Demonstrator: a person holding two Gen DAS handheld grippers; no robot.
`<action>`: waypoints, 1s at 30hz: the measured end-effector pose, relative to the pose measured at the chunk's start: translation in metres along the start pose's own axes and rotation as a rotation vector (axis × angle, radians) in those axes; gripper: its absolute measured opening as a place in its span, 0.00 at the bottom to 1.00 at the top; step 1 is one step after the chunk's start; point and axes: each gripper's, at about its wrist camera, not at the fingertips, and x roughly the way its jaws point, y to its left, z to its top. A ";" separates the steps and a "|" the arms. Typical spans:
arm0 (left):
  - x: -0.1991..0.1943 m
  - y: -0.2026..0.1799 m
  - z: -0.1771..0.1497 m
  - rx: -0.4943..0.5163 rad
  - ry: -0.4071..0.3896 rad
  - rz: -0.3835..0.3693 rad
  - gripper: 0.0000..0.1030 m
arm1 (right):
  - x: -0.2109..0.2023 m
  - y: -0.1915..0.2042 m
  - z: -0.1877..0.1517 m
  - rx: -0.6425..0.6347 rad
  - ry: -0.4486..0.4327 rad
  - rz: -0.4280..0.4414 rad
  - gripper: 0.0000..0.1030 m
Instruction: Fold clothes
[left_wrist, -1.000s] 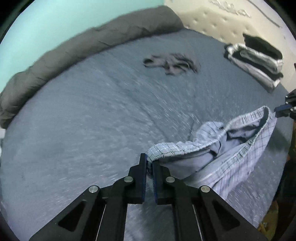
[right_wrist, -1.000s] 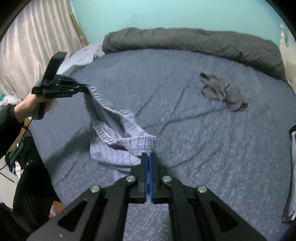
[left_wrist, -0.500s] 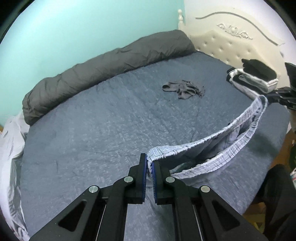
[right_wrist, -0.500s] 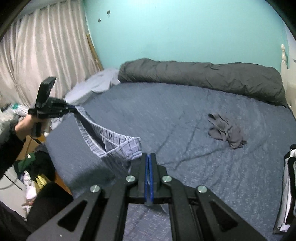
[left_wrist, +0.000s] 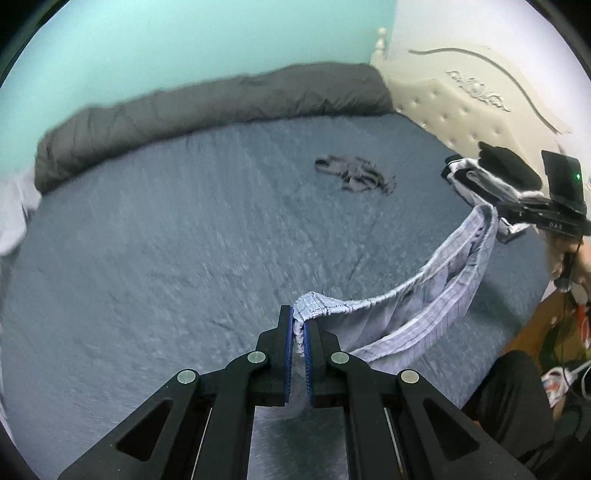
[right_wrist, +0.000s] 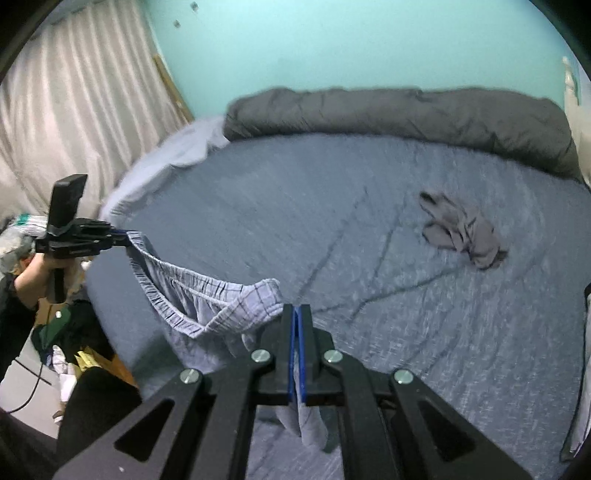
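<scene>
Bed with blue-grey quilted cover (left_wrist: 184, 240). On bed: long dark grey rolled duvet (left_wrist: 207, 107) along far edge; crumpled grey garment (left_wrist: 354, 173) near headboard end; folded black-and-white clothes stack (left_wrist: 491, 173) beside it.

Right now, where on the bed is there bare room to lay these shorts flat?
Bare blue bedcover runs from the rolled grey duvet to the near edge, left of the crumpled grey garment. Crowded: the headboard side, with the folded stack.

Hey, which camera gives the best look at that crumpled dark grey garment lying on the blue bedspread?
The right wrist view: the crumpled dark grey garment appears larger there, its folds readable. The left wrist view shows the same garment smaller, farther off and more blurred.
</scene>
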 end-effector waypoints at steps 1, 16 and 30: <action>0.014 0.004 0.000 -0.018 0.015 -0.007 0.05 | 0.013 -0.006 0.000 0.006 0.016 -0.010 0.01; 0.184 0.068 0.039 -0.210 0.102 -0.063 0.05 | 0.141 -0.119 0.022 0.170 0.062 -0.128 0.01; 0.270 0.112 0.058 -0.344 0.137 -0.121 0.06 | 0.212 -0.157 0.024 0.231 0.127 -0.157 0.02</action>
